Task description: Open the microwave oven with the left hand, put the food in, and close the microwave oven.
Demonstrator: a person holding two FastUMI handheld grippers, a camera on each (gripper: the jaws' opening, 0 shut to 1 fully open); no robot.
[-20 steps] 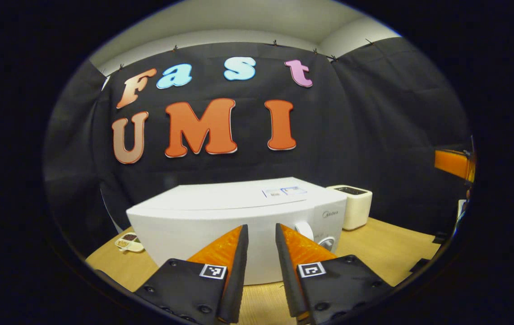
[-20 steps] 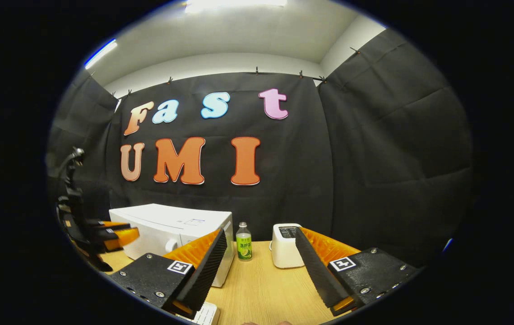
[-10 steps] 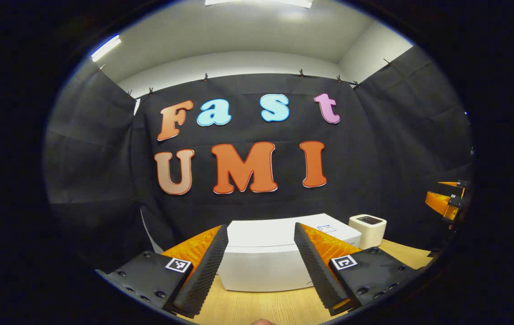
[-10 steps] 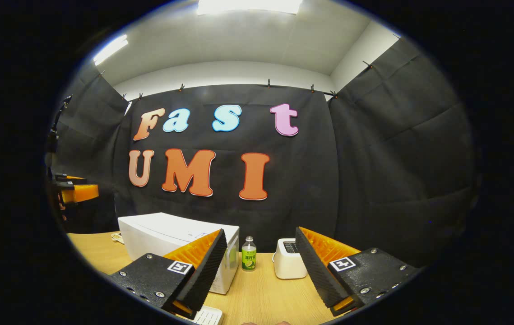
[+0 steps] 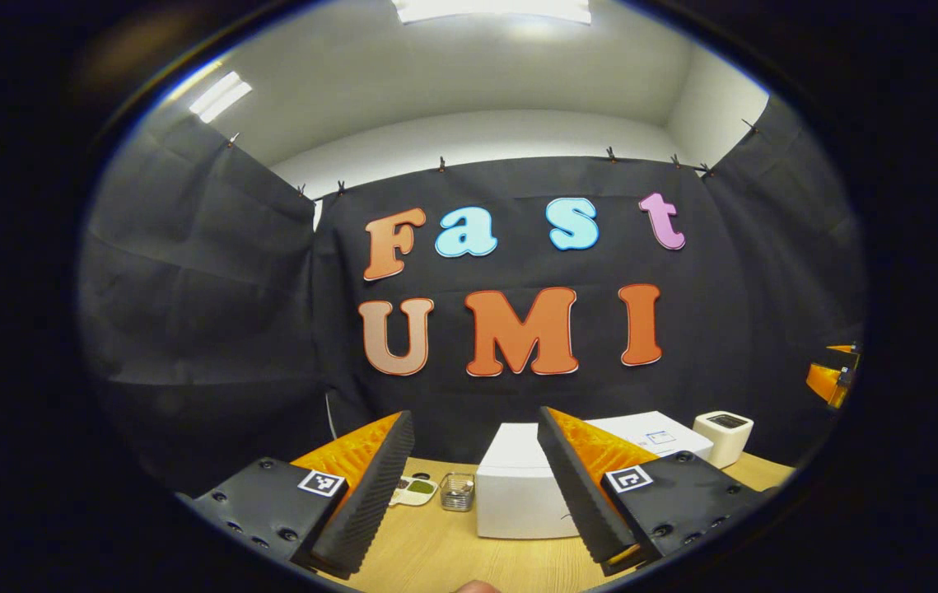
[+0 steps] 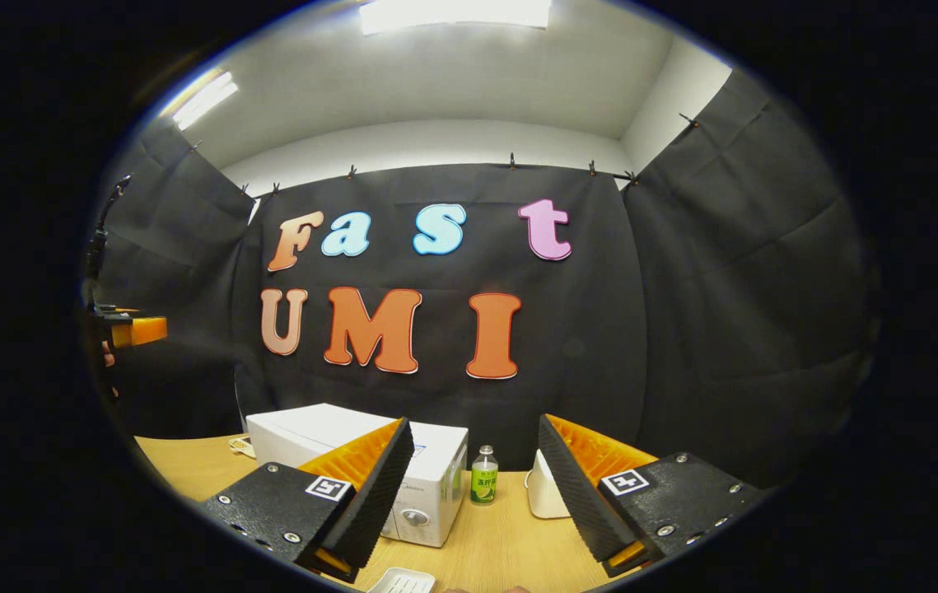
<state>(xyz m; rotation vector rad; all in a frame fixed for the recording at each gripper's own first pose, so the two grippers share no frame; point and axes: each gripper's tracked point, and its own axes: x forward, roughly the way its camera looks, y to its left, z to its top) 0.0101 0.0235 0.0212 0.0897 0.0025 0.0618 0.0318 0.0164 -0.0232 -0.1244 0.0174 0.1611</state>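
Observation:
The white microwave (image 5: 518, 486) stands on the wooden table (image 5: 436, 560), well beyond my left gripper (image 5: 474, 414), which is open with nothing between its fingers. In the right gripper view the microwave (image 6: 431, 486) shows its front with a knob, and its door looks closed. My right gripper (image 6: 475, 421) is also open and holds nothing, some way back from the microwave. A small dish of food (image 5: 413, 492) lies left of the microwave beside a small glass container (image 5: 457, 492). The left gripper (image 6: 135, 329) hangs high at the far left of the right gripper view.
A white toaster (image 5: 722, 436) stands right of the microwave, with a green bottle (image 6: 483, 486) between the two. The toaster (image 6: 541, 494) is partly hidden behind my right finger. A white ridged object (image 6: 403, 581) lies at the table's near edge. The right gripper (image 5: 835, 379) shows at the far right.
My left gripper has drawn back from the microwave's front, risen and opened wide, and its view has swung left. The right gripper has tilted up and turned a little.

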